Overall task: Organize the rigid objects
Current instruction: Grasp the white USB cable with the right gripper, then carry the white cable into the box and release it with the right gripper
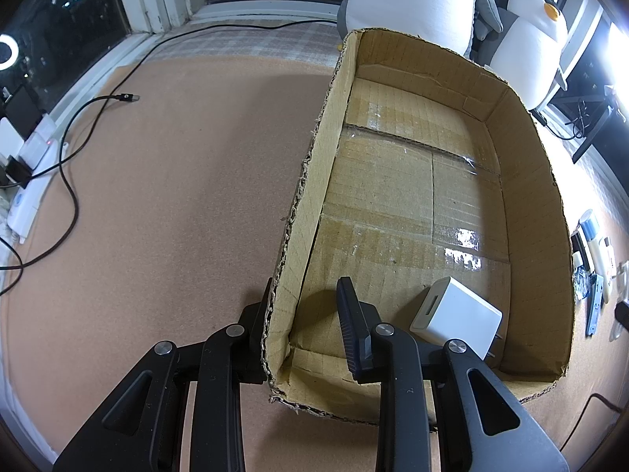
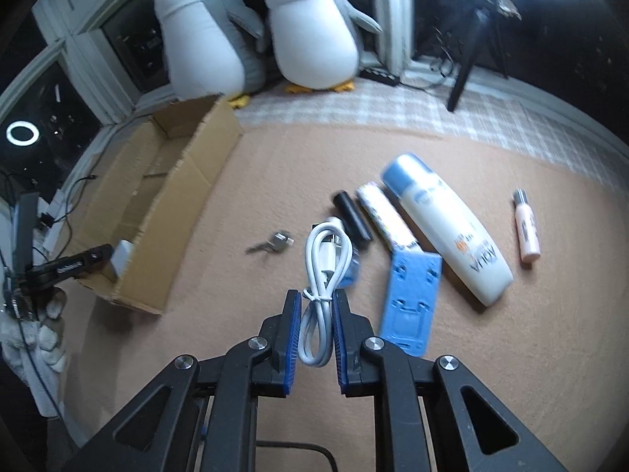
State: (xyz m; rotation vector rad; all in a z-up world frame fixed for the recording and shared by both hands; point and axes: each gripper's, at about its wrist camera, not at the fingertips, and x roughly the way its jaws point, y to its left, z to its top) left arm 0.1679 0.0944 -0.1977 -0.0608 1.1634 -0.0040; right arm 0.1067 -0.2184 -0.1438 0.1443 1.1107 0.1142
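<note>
Down on the tan mat (image 2: pixel 511 354), the right gripper (image 2: pixel 317 314) has its 2 blue-padded fingers (image 2: pixel 293 330) clamped on a coiled white cable (image 2: pixel 324 271), which loops up from between them. Just beyond the cable lie a black cylinder (image 2: pixel 352 216), a patterned tube (image 2: pixel 387 220), a large white bottle with a blue cap (image 2: pixel 448 228), a small pink bottle (image 2: pixel 526 232), and a blue plastic stand (image 2: pixel 411 303) beside the right finger. A small metal key-like piece (image 2: pixel 271 244) sits apart, to the left of the cable.

The left gripper (image 1: pixel 304 314) is clenched on the wall of the cardboard box (image 1: pixel 306 204), 1 finger (image 1: pixel 352 326) inside and the other outside the near corner. Inside the box, a white charger block (image 1: pixel 456 314) rests on the bottom at the near end. In the right wrist view, a gloved hand (image 2: pixel 35 334) holds that gripper at the box's corner. 2 plush penguins (image 2: pixel 310 23) stand behind the box against the window.
</note>
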